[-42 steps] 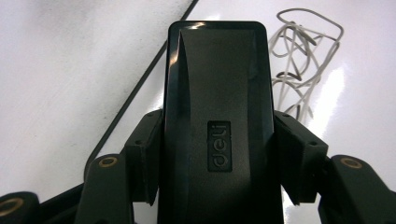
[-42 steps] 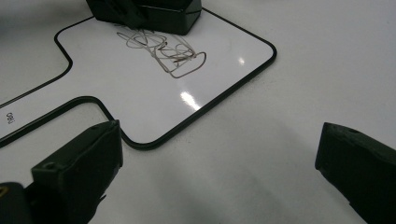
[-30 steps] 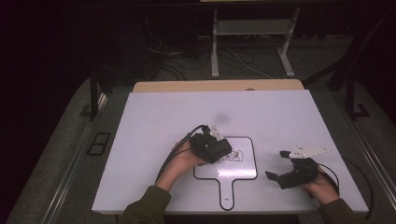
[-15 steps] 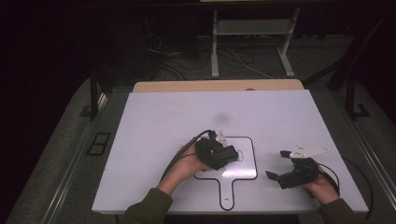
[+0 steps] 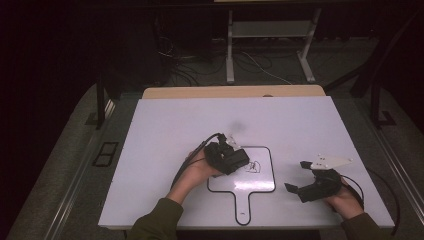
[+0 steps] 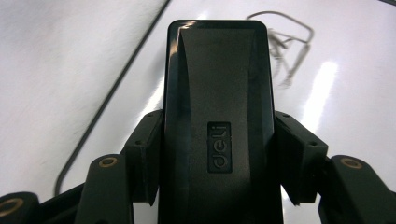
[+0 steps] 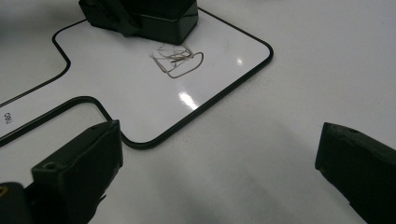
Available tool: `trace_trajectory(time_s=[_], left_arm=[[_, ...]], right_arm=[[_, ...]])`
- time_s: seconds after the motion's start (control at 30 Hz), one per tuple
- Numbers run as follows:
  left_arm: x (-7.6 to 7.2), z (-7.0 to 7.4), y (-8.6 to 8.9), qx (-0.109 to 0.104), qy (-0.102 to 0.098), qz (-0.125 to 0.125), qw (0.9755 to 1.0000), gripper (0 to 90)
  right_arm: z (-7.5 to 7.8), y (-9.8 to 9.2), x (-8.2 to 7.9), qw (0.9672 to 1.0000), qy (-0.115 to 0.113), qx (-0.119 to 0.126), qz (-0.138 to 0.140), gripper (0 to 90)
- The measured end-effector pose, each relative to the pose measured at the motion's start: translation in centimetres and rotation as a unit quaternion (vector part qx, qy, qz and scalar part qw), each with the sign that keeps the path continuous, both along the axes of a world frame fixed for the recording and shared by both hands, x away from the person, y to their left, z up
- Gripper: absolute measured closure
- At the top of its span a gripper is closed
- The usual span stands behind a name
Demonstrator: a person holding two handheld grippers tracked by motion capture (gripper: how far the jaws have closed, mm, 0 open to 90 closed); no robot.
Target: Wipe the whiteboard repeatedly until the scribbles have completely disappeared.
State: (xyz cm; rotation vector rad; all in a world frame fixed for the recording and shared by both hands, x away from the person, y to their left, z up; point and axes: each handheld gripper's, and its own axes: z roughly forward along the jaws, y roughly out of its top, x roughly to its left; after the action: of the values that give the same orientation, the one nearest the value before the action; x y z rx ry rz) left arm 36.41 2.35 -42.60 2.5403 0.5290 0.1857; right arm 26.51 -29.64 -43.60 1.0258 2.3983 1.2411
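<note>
A small handled whiteboard [image 5: 260, 181] with a black border lies on the table, and a grey scribble [image 5: 254, 166] sits in its upper half. My left gripper [image 5: 229, 159] is shut on a black block eraser [image 6: 217, 93] with an embossed logo. It holds the eraser over the board's upper left, just left of the scribble [image 6: 287, 51]. In the right gripper view the eraser [image 7: 154, 16] rests right behind the scribble [image 7: 177, 59]. My right gripper [image 5: 296, 175] stands open, nothing between its jaws, on the table right of the board [image 7: 140, 102].
The white tabletop [image 5: 165, 125] spreads wide to the left and back. A cable [image 5: 192, 157] trails from the left gripper across it. Beyond the far edge are a wooden strip [image 5: 232, 92], a metal frame's legs [image 5: 230, 55] and floor cables.
The left hand with the eraser has shifted slightly over the board's left part. The right gripper has kept still.
</note>
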Motion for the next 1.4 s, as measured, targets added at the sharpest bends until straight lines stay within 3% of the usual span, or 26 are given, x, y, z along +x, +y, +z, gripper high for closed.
trace_trajectory(time_s=[0.6,0.77,1.17,1.4], left_arm=[[1.9,0.2,2.8,0.017,-0.01,0.058,0.9982,39.8],[1.7,0.2,2.6,0.019,-0.009,0.052,0.9984,39.8],[-1.5,0.2,2.1,0.012,0.004,0.02,0.9997,39.7],[-0.1,0.3,3.1,0.024,-0.01,0.045,0.9987,39.8]], right_arm=[[0.0,-0.1,-0.1,1.0,0.0,-0.002,-0.004,0.0],[0.0,-0.1,-0.1,1.0,0.0,-0.002,-0.004,0.0],[0.0,-0.1,-0.1,1.0,-0.002,-0.002,-0.005,0.0],[0.1,-0.1,-0.1,1.0,-0.003,-0.004,-0.006,0.0]])
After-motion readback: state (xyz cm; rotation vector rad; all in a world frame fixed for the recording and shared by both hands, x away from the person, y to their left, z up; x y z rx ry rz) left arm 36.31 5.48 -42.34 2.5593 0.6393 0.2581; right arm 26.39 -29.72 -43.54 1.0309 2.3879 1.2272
